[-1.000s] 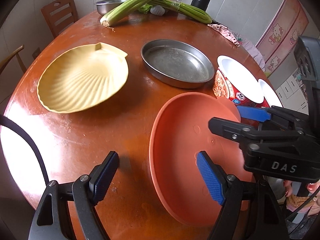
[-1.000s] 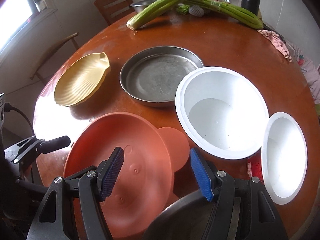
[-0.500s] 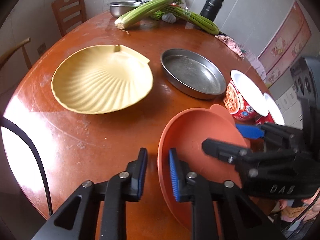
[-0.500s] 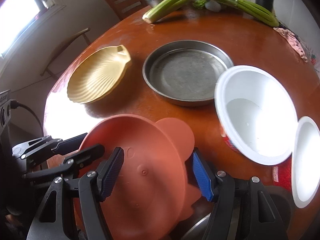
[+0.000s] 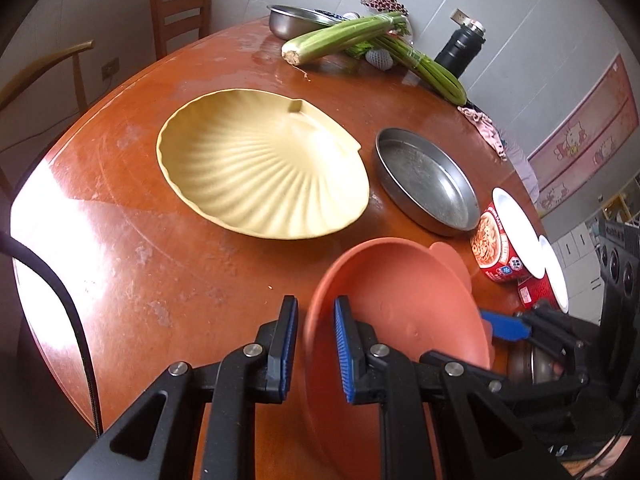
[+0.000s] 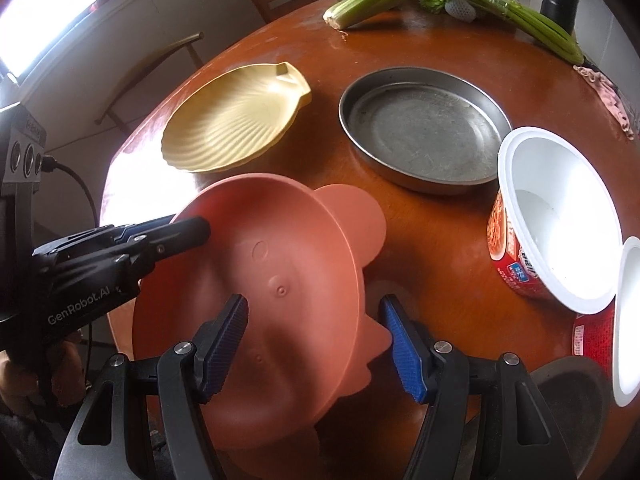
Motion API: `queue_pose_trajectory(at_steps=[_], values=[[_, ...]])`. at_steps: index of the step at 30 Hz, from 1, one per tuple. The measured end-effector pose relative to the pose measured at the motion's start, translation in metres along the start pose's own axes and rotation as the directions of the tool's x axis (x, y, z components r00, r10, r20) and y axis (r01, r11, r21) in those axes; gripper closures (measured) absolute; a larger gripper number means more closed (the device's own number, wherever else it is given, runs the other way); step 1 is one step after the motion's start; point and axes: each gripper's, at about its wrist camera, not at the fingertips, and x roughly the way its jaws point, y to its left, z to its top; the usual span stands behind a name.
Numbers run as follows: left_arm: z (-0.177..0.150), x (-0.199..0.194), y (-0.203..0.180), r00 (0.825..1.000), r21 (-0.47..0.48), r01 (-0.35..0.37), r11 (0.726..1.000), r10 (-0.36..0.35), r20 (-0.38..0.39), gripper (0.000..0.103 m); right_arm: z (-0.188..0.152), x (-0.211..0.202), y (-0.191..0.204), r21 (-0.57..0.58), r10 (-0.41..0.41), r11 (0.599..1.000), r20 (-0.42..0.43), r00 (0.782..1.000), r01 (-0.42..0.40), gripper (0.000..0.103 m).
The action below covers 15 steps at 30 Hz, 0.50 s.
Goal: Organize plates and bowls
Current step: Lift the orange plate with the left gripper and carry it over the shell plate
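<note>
Round wooden table, crowded.

Left gripper: jaws drawn close, pinching the near-left rim of the orange plate. One blue pad sits outside the rim, the other inside the dish. The plate stands tilted, its left edge raised off the table.

Right gripper: jaws spread, straddling the plate's right side. From its own view the left pad lies over the plate's inner face and the right pad stands just outside the eared rim. Whether either pad touches the plate, cannot tell.

Plate position: near edge of the table, between the two grippers, in front of the yellow shell-shaped dish and apart from it.

Beyond the plate to the right: a shallow metal pan. Right of that, a white-lined noodle bowl with red printed sides, a second white bowl just beside it.

Far side: celery stalks, a steel bowl, a black flask.
</note>
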Motion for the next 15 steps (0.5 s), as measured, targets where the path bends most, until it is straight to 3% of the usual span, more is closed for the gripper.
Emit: queue_pose_trajectory(at_steps=[15], values=[[0.008, -0.013, -0.004, 1.0, -0.001, 0.006, 1.0, -0.006, 0.014, 0.084, 0.007, -0.019, 0.003, 0.022, 0.001, 1.0, 0.064, 0.998, -0.003, 0.032]])
